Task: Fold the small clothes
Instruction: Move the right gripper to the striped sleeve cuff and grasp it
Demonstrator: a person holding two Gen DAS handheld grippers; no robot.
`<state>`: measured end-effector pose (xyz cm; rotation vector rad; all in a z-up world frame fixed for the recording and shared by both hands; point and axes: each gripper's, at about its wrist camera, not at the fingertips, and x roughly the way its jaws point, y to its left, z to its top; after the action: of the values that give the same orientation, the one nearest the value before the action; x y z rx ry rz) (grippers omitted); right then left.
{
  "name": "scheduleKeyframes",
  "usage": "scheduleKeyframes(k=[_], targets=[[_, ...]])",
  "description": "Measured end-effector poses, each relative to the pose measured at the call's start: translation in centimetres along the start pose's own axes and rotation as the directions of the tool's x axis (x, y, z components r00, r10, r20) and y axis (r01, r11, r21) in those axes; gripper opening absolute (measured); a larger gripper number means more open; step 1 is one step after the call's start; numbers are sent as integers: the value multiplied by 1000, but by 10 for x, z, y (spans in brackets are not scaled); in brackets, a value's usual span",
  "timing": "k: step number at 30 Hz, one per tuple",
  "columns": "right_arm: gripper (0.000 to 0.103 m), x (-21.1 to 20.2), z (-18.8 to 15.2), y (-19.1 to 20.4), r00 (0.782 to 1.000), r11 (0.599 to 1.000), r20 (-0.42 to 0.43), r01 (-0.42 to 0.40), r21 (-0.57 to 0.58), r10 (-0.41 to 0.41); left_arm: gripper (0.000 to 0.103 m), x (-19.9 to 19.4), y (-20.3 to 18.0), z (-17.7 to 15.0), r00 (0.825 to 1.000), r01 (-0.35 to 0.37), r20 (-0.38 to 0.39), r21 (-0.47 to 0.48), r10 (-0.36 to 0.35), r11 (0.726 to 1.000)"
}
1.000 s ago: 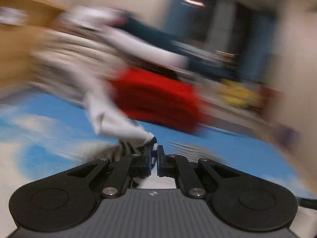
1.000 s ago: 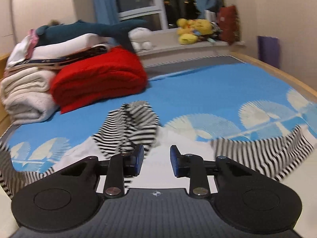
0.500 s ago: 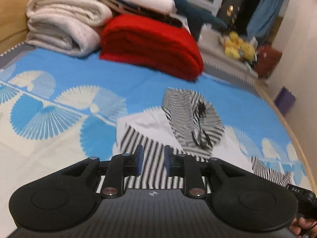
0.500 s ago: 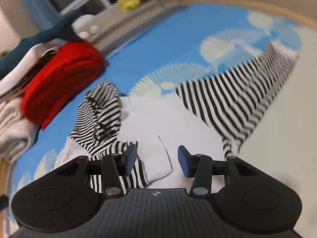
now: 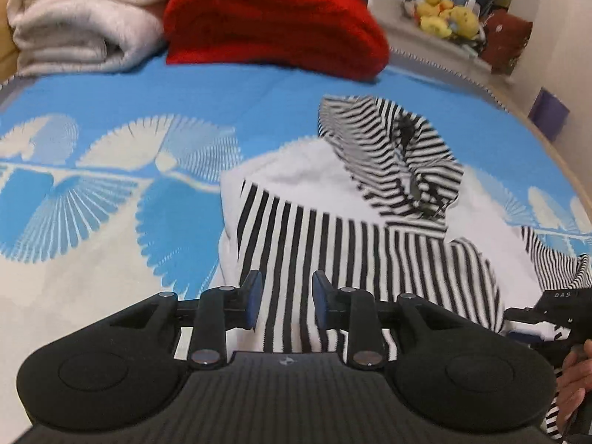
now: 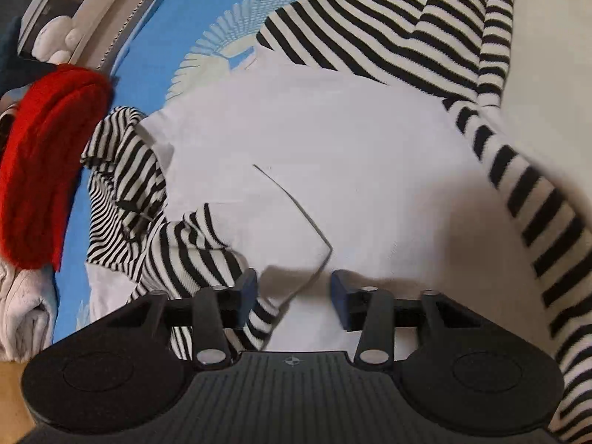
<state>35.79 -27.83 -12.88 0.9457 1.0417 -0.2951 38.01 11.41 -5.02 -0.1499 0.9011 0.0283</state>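
Observation:
A small white hoodie (image 5: pixel 296 170) (image 6: pixel 333 140) with black-and-white striped hood (image 5: pixel 392 155) (image 6: pixel 122 170) and sleeves lies on the blue and white bed cover (image 5: pixel 111 170). One striped sleeve (image 5: pixel 351 251) (image 6: pixel 192 248) is folded across its white body. The other sleeve (image 6: pixel 425 29) stretches out to the right. My left gripper (image 5: pixel 284 298) is open, empty, just above the folded sleeve. My right gripper (image 6: pixel 294 294) is open, empty, low over the white body by the front pocket edge (image 6: pixel 296 207).
A folded red blanket (image 5: pixel 273 18) (image 6: pixel 40 159) and rolled cream towels (image 5: pixel 81 18) lie at the head of the bed. Yellow plush toys (image 5: pixel 447 18) sit on the window ledge. A purple object (image 5: pixel 547 114) stands past the bed's right wooden edge.
My left gripper let go of the sleeve, opened and drew back over it. My right gripper opened wider and dropped closer to the hoodie's white body.

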Motion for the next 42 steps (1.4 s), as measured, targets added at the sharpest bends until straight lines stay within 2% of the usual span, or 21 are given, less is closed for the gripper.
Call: scheduleKeyframes(k=[1,3,4,7,8,9,12,13,14,17,18,19,20,21,22,23,24,26,30,38,42], targets=[[1,1,1,4,1000,1000,20,12,-15,-12,33,4,1,0,1000,4,-18,8,-4,1000],[2,-10,2,12,994,999,107,19,-40,-14,33,11,0,-5,998,19,-55,27,-18,999],[2,-21,1,21,984,996,176,-8,-85,22,33,14,0,-7,997,25,-75,32,-22,999],[2,-59,-5,48,919,963,370,-40,-266,140,33,30,1,-15,989,44,-141,24,-40,999],[2,-65,-7,52,903,953,407,-10,-304,139,33,36,2,-18,985,51,-166,20,-47,998],[3,-64,-7,53,902,945,424,64,-320,82,33,44,2,-22,978,45,-204,29,-38,999],[5,-35,2,40,917,924,363,273,-268,-166,33,59,-2,-35,960,-14,-278,112,45,994],[10,-30,6,30,909,925,345,317,-209,-233,33,59,-3,-35,961,-18,-272,118,50,993],[10,-30,9,24,907,934,339,318,-165,-249,33,55,-5,-33,966,-15,-255,113,43,994],[15,-39,15,30,934,963,347,172,-210,-91,33,39,-13,-26,981,43,-193,101,-22,994],[27,-40,16,33,949,963,315,98,-251,-14,34,40,-15,-27,980,57,-195,102,-37,993],[36,-34,18,34,971,962,234,7,-275,59,34,44,-16,-29,976,57,-215,103,-33,993],[38,-24,20,33,985,961,142,-53,-270,94,34,50,-16,-33,969,41,-248,107,-13,993],[39,-11,22,31,995,966,58,-59,-252,76,34,57,-17,-38,961,21,-275,117,12,993],[38,-1,22,28,1000,969,11,-15,-248,19,34,61,-17,-41,957,7,-289,132,32,991],[37,6,22,25,997,965,-2,76,-253,-79,34,60,-19,-41,958,5,-286,144,37,990],[34,7,23,22,994,962,11,107,-251,-108,35,57,-21,-38,961,4,-275,147,37,989],[36,-3,29,25,995,967,43,93,-239,-85,38,47,-24,-31,974,31,-227,138,1,990],[38,-38,55,35,972,939,234,83,-335,-2,40,37,-32,-24,983,69,-179,121,-47,990],[39,-73,119,-28,951,962,310,84,-259,1,40,31,-48,-17,994,30,-111,169,-11,985],[38,-89,149,-61,918,968,397,125,-218,-29,40,28,-49,-16,993,60,-107,145,-45,988]])
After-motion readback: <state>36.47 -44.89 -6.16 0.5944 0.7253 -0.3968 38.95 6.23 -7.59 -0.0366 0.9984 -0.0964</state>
